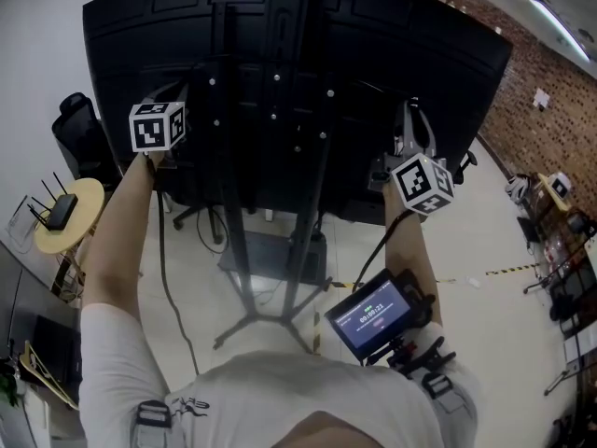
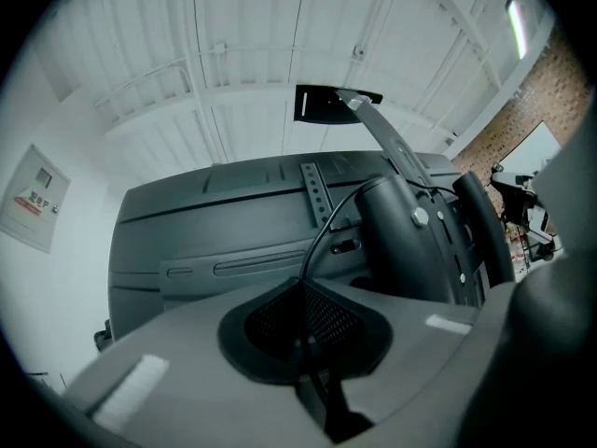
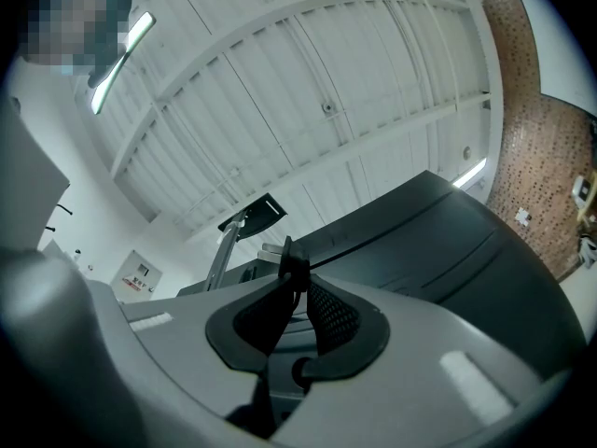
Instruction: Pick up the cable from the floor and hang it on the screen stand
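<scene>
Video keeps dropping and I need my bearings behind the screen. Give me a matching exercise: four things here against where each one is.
Things:
1 cable
2 router
3 small lit display
4 brick wall

Places:
A on the round table
B beside the person's right forearm
C far right, beyond the screen
D pinched in the left tool

Pairs: 1-D, 2-A, 3-B, 4-C

The person wore a white short-sleeved shirt [image 1: 270, 390]. The left gripper [image 2: 303, 329] and right gripper [image 3: 291, 315] had grey jaws, black meshed pads [image 2: 266, 325], and black-and-white marker cubes [image 1: 157, 126].
</scene>
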Action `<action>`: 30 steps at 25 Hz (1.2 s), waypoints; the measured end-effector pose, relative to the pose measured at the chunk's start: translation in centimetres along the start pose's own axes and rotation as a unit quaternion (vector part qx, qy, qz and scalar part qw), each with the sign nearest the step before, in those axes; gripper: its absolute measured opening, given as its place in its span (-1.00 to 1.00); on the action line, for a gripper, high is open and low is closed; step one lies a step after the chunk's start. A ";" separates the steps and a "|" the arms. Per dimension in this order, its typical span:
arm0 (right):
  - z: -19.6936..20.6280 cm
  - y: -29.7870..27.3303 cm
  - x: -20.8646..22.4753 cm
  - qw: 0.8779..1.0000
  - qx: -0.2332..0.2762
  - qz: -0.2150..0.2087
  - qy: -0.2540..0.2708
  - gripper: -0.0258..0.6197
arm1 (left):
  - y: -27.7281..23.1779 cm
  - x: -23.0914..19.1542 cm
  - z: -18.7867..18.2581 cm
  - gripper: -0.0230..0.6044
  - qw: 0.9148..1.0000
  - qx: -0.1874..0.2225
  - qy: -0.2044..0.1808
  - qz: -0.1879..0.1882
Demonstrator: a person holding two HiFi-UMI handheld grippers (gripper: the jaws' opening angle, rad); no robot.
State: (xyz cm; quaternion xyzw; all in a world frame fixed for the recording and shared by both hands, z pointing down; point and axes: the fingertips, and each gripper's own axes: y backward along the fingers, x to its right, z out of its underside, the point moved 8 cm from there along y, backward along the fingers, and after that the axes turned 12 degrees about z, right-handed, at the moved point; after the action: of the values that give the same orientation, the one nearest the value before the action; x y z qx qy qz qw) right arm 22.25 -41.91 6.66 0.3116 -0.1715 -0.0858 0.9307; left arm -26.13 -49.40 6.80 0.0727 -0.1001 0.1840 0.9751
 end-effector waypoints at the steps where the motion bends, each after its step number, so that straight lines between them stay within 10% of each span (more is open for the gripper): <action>1: 0.1 0.0 0.0 1.000 -0.002 -0.001 -0.001 -0.73 | -0.1 0.0 0.0 -0.88 1.000 0.002 0.003 -0.001; 22: 1.7 3.3 0.0 1.000 -0.028 0.002 -0.011 -0.73 | 1.6 1.8 1.1 -0.88 0.996 0.059 0.056 0.022; 30: 3.3 4.4 -2.6 0.988 -0.040 0.000 0.149 -0.74 | 2.8 2.8 2.5 -0.88 0.994 0.081 0.060 0.032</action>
State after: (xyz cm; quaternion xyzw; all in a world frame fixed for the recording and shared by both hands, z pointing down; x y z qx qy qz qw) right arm 18.83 -39.54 11.17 0.2835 -0.0274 -0.0453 0.9575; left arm -25.02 -46.29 10.18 0.1367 -0.0286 0.2270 0.9638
